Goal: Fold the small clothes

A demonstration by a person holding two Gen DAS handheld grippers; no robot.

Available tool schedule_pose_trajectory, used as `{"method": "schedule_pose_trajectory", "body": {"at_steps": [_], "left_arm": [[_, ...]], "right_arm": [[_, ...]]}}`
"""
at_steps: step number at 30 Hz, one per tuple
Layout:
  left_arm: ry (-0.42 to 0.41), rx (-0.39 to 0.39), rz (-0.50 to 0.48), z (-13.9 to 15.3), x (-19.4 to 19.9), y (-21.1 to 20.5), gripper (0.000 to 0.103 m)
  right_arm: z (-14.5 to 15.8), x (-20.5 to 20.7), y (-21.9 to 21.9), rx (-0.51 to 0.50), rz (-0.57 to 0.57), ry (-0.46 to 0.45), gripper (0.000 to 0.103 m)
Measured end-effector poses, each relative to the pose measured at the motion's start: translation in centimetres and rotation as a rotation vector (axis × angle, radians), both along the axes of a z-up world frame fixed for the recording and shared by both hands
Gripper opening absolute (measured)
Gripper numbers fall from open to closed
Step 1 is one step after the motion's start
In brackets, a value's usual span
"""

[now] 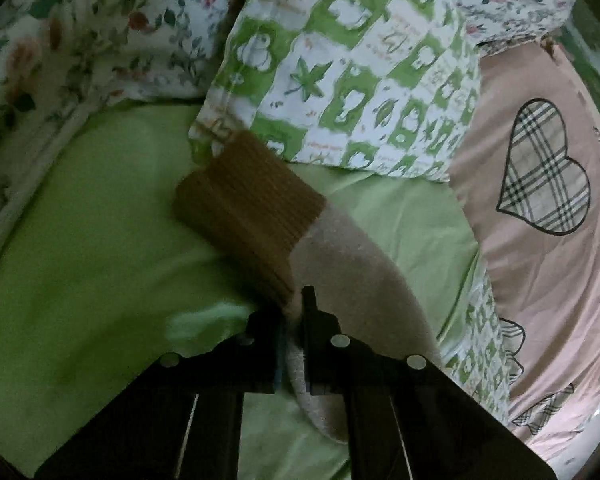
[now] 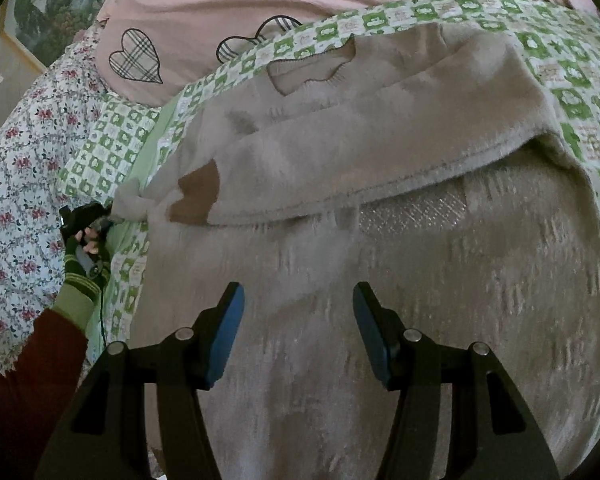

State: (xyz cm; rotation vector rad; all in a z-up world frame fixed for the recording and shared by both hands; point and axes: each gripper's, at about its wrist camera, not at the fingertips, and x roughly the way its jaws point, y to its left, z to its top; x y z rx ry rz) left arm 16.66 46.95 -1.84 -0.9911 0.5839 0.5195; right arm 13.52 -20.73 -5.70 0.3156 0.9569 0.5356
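A fuzzy beige sweater (image 2: pixel 380 240) lies spread over the bed, neck opening (image 2: pixel 308 72) at the far side. One sleeve (image 1: pixel 352 256) with a brown ribbed cuff (image 1: pixel 248 196) stretches out over the green sheet. My left gripper (image 1: pixel 294 308) is shut on this sleeve just behind the cuff. In the right wrist view the same gripper (image 2: pixel 100 218) pinches the sleeve at the sweater's left edge, near the brown cuff (image 2: pixel 196 196). My right gripper (image 2: pixel 298 308) hovers open over the sweater's body, with nothing between its blue pads (image 2: pixel 228 336).
A light green sheet (image 1: pixel 80 240) covers the bed. A green-and-white checked pillow (image 1: pixel 360 60), a pink cushion with plaid hearts (image 1: pixel 540 200) and a floral quilt (image 1: pixel 80 40) ring the sweater. A hand in a green striped glove (image 2: pixel 80 280) holds the left gripper.
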Motion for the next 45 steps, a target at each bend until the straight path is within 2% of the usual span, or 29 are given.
{"method": "schedule_pose_trajectory", "body": {"at_steps": [7,11,13,14,18,22,26,29,32,36,38,42,45], "left_arm": [[-0.103,0.185,-0.114,7.3,-1.6,-5.6,0.003],[-0.171,0.299,-0.275,12.6,-1.3,-12.3,0.003],[-0.209,0.323,-0.355,14.1,-1.1,-15.6,0.003],[-0.233,0.338,-0.421,15.0,-0.7,-18.5,0.003],[-0.275,0.358,-0.617,16.0,0.8,-27.4,0.003],[-0.288,0.359,-0.794,15.1,3.3,-36.3,0.003],[-0.242,0.354,-0.933,12.3,5.8,-44.9,0.003],[-0.184,0.392,-0.989,9.7,7.9,-49.5,0.003],[-0.131,0.403,-1.033,6.9,9.4,-52.3,0.003],[-0.043,0.454,-1.094,3.7,9.9,-54.9,0.005],[0.002,0.461,-1.117,2.4,9.6,-55.3,0.012],[0.038,0.456,-1.130,1.7,7.8,-55.0,0.037],[0.034,0.464,-1.109,2.3,5.0,-53.1,0.043]], "right_arm": [[0.0,-0.2,-2.0,0.031,-0.038,0.002,0.058],[0.3,-0.6,-2.9,0.056,-0.053,-0.009,0.058],[0.3,-0.8,-3.3,0.065,-0.063,-0.012,0.058],[0.3,-0.8,-3.6,0.070,-0.070,-0.013,0.058],[0.3,-1.1,-4.8,0.088,-0.099,-0.014,0.058],[0.6,-1.6,-6.5,0.098,-0.134,-0.027,0.058],[0.7,-2.1,-8.9,0.104,-0.187,-0.035,0.058],[0.2,-2.3,-10.4,0.106,-0.227,-0.019,0.058],[-0.3,-2.4,-11.7,0.113,-0.253,-0.005,0.058],[-0.5,-2.3,-12.7,0.123,-0.284,0.001,0.058],[-0.3,-2.2,-12.8,0.125,-0.295,-0.002,0.058],[0.5,-1.5,-12.0,0.127,-0.286,-0.013,0.060],[1.2,-0.4,-10.7,0.122,-0.259,-0.034,0.062]]}}
